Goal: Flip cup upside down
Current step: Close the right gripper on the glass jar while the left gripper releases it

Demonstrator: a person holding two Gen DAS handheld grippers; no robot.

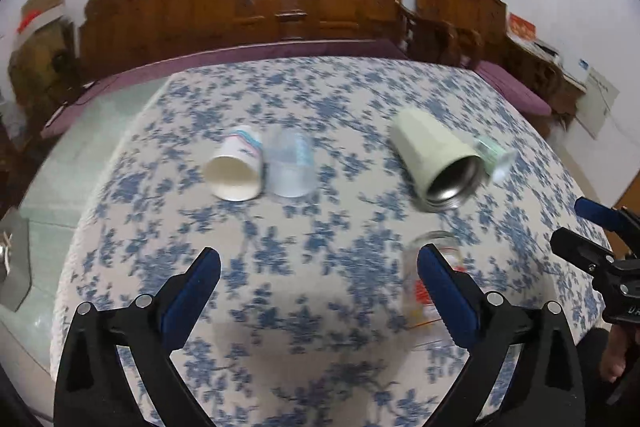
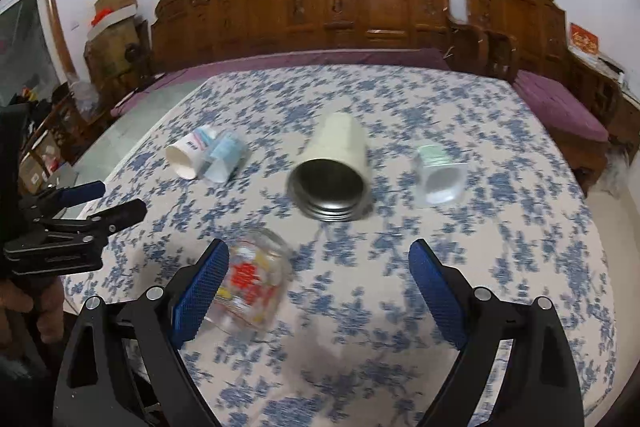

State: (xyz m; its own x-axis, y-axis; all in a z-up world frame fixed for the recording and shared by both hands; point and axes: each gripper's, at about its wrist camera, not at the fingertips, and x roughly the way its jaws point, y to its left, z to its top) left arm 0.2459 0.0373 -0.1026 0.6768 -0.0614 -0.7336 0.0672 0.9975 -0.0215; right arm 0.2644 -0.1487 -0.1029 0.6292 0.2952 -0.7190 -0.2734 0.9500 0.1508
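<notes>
Both the left hand-held gripper [image 1: 320, 263] and right hand-held gripper [image 2: 318, 259] are hanging wide open and empty while the printed glass cup [image 2: 250, 285], seemingly rigid, slick and breakable, is lying sideways on the worktop [image 2: 500, 259], best pinched across its body.

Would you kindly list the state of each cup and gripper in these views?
Paper cup: on its side, touching the plastic cup.
Plastic cup: clear, on its side.
Tumbler: on its side, mouth toward the cameras.
Square cup: on its side.
Glass: printed, on its side.
Left gripper: jaws open, empty.
Right gripper: jaws open, empty.
</notes>
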